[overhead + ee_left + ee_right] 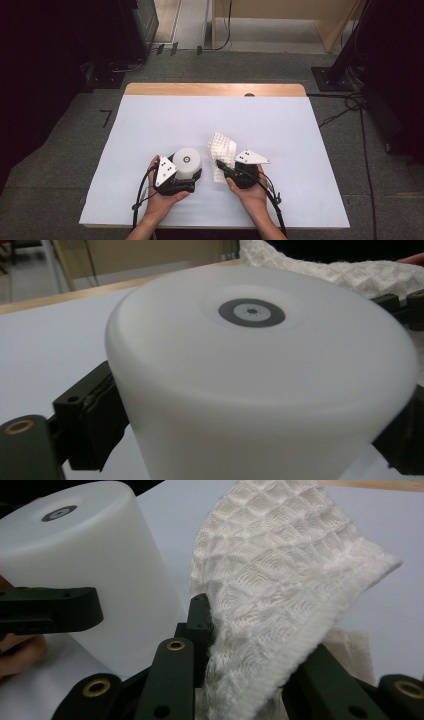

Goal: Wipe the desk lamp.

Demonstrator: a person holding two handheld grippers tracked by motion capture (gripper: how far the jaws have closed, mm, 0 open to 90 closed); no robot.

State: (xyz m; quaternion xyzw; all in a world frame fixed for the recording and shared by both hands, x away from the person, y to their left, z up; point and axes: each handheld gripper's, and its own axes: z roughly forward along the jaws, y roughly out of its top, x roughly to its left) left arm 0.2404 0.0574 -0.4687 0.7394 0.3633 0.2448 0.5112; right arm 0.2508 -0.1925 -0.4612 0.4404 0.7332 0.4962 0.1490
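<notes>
While my left gripper (pixel 186 185) clamps the white, frosted plastic cylinder with the grey ring on its flat top (pixel 186 162), its fingers (pixel 95 415) pressed against opposite sides of the wall, I judge the job is to wipe that cylinder, so my left hand should keep it upright on the desk (pixel 150 125). It stands at the near middle of the desk, a little left of centre.

Just to its right, my right gripper (pixel 220 165) has its fingers (pixel 197 630) closed on the white waffle-weave cloth (pixel 221 150), pinching a fold low down so the rest stands up beside the cylinder, close to its side; I cannot tell if they touch. To do this well, I would bring the loose flap against the wall and sweep round it, keeping the pinch firm so the cloth does not slip out.

A white sheet covers the desk, leaving a strip of pale wood along the far edge. Beyond lie grey floor, black stands and trailing cables (pixel 350 107).
</notes>
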